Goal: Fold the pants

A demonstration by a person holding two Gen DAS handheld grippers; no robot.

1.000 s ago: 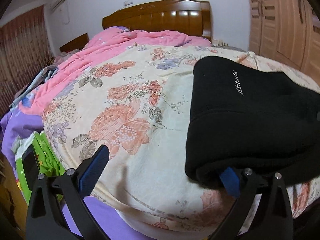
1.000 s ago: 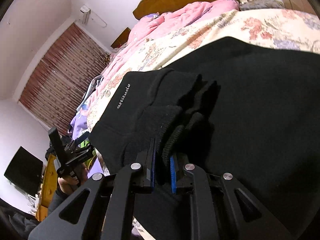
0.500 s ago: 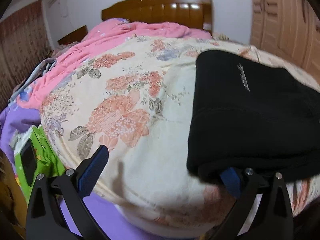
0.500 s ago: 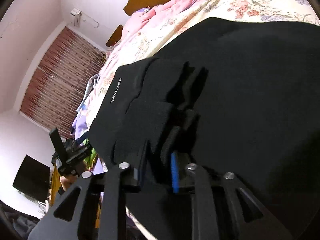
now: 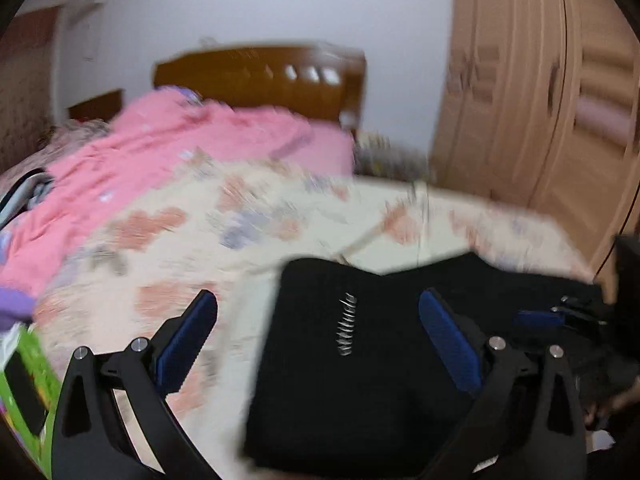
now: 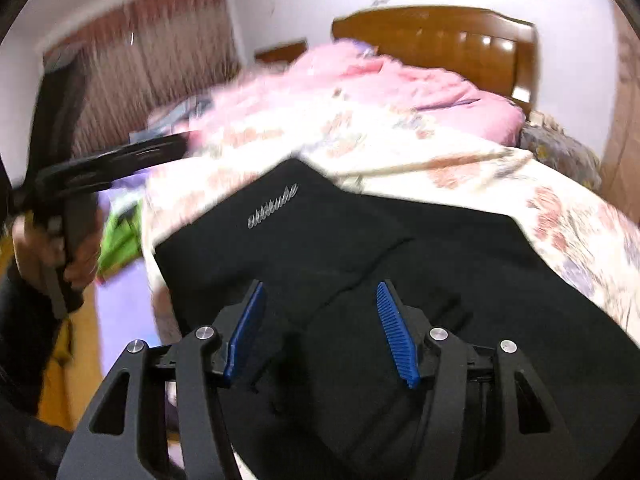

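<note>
The black pants lie folded on the floral bedspread, white lettering on top; they also show in the right wrist view. My left gripper is open and empty, raised above the pants' left part. My right gripper is open and empty, just above the folded cloth; it also shows at the right edge of the left wrist view. The left gripper shows at the left of the right wrist view, held by a hand. Both views are blurred by motion.
A pink quilt lies at the head of the bed before a wooden headboard. A wooden wardrobe stands right. Green and purple things lie at the bed's left edge. A curtain hangs left.
My right gripper has opened and let go of the pants' cloth. My left gripper has lifted and swung right over the pants. Both views have tilted up toward the headboard.
</note>
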